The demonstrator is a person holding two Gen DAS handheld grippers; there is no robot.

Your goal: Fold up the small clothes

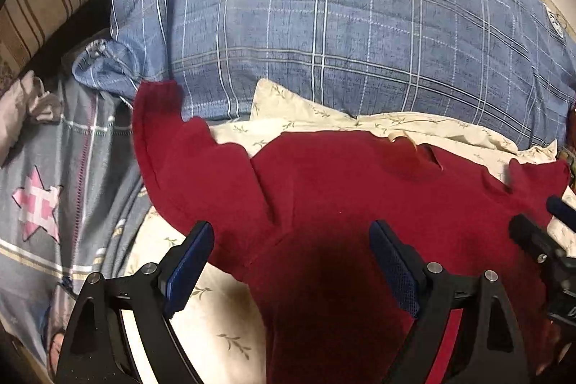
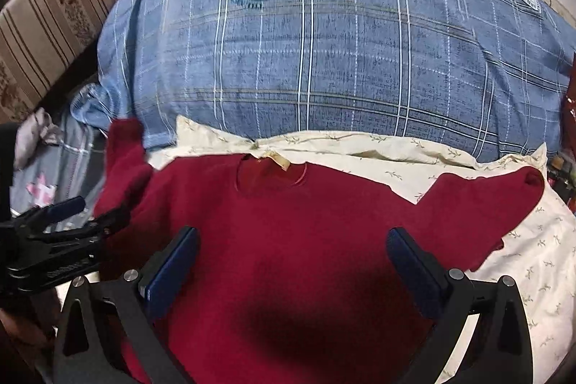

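A dark red sweater (image 1: 324, 182) (image 2: 288, 222) lies spread flat on a cream leaf-print sheet (image 1: 223, 319) (image 2: 540, 261), neck towards the far side, both sleeves stretched out sideways. My left gripper (image 1: 291, 236) hovers open above the sweater's left body, near the left sleeve's armpit, nothing between its blue pads. My right gripper (image 2: 293, 240) hangs open over the middle of the sweater's chest, also empty. In the right wrist view the left gripper (image 2: 82, 207) shows from the side at the left edge; in the left wrist view part of the right gripper (image 1: 540, 240) shows at the right edge.
A large blue plaid pillow (image 1: 342, 35) (image 2: 324, 53) with a round crest lies just beyond the sweater's collar. A grey cover with a pink star (image 1: 39, 204) is on the left. A striped beige cushion (image 2: 46, 31) stands at the far left.
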